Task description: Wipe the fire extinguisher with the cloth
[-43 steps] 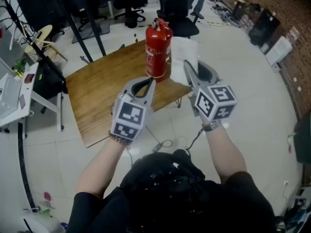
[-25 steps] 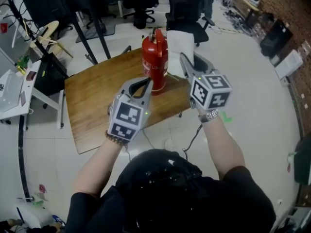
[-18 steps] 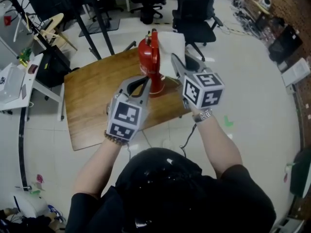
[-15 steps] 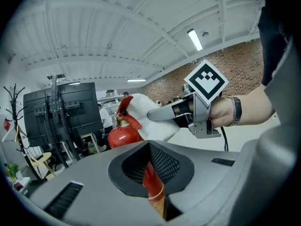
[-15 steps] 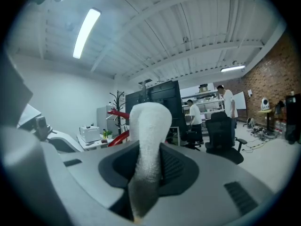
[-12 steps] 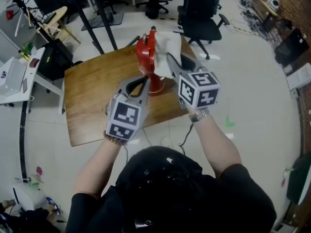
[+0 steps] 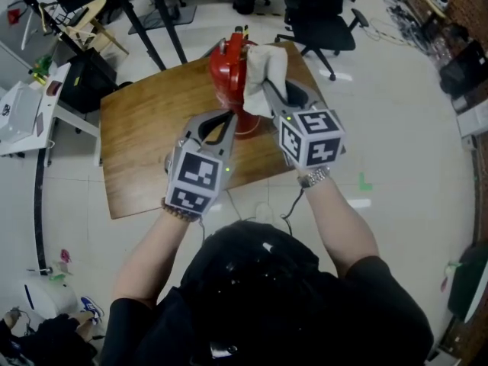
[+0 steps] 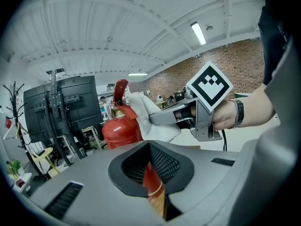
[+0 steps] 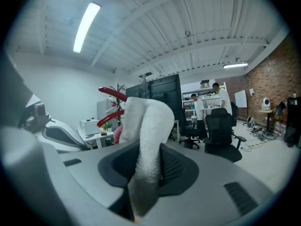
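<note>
A red fire extinguisher (image 7: 227, 71) stands upright on the wooden table (image 7: 145, 139). My right gripper (image 7: 267, 94) is shut on a white cloth (image 7: 265, 69), which lies against the extinguisher's upper right side, by the valve. In the right gripper view the cloth (image 9: 146, 121) rises out of the shut jaws, with the red handle (image 9: 110, 94) just behind it. My left gripper (image 7: 227, 124) is shut and holds nothing, its tips close in front of the extinguisher's lower body. The left gripper view shows the extinguisher (image 8: 120, 130), the cloth (image 8: 146, 111) and the right gripper (image 8: 162, 118).
Black office chairs (image 7: 324, 17) stand past the table's far edge, and black stand legs (image 7: 149, 33) to the far left. A white desk (image 7: 23, 113) is at the left. Two people (image 9: 197, 108) stand far back in the room.
Both grippers have come closer to the extinguisher. The right one brought the cloth from beside the cylinder onto its upper right side. The left gripper stays shut.
</note>
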`<act>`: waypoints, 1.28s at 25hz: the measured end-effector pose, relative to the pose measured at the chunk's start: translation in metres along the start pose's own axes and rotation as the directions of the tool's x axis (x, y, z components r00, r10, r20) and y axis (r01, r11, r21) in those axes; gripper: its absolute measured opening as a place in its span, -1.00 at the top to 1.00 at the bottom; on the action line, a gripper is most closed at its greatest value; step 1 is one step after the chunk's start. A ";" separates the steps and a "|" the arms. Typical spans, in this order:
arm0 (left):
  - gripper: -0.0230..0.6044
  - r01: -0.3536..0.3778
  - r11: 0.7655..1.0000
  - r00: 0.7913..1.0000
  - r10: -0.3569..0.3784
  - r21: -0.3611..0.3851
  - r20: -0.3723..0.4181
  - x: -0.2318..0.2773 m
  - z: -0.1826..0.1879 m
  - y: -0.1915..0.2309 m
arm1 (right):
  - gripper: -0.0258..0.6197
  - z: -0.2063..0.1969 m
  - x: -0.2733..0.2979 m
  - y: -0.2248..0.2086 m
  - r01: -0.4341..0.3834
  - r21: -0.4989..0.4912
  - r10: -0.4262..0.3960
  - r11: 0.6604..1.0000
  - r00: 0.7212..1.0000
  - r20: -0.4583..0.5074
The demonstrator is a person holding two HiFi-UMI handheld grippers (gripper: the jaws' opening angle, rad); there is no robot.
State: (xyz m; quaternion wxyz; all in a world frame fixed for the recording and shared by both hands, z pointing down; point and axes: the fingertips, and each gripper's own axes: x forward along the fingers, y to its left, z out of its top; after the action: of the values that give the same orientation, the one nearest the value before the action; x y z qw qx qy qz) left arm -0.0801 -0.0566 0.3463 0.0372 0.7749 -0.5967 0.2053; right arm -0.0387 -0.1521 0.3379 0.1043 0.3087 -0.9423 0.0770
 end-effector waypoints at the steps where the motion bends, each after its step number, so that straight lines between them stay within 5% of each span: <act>1: 0.93 0.001 1.000 1.000 -0.001 0.000 -0.004 0.000 -0.002 0.000 | 0.54 -0.005 0.001 -0.002 0.004 0.005 -0.004 1.000 1.000 -0.010; 16: 0.93 0.002 1.000 0.997 -0.003 -0.024 -0.072 0.007 -0.030 -0.002 | 0.54 -0.083 0.024 -0.023 0.041 0.068 -0.030 0.997 0.989 -0.144; 32: 0.93 0.018 0.999 0.987 -0.024 -0.040 -0.156 0.025 -0.059 -0.008 | 0.54 -0.198 0.051 -0.037 0.074 0.132 -0.026 0.989 0.942 -0.335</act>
State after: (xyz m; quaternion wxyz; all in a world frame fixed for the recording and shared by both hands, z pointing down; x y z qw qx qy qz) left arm -0.0837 -0.0594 0.4109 0.1009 0.7618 -0.5875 0.2536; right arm -0.0271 -0.1695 0.5444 0.2415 0.3219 -0.8950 0.1923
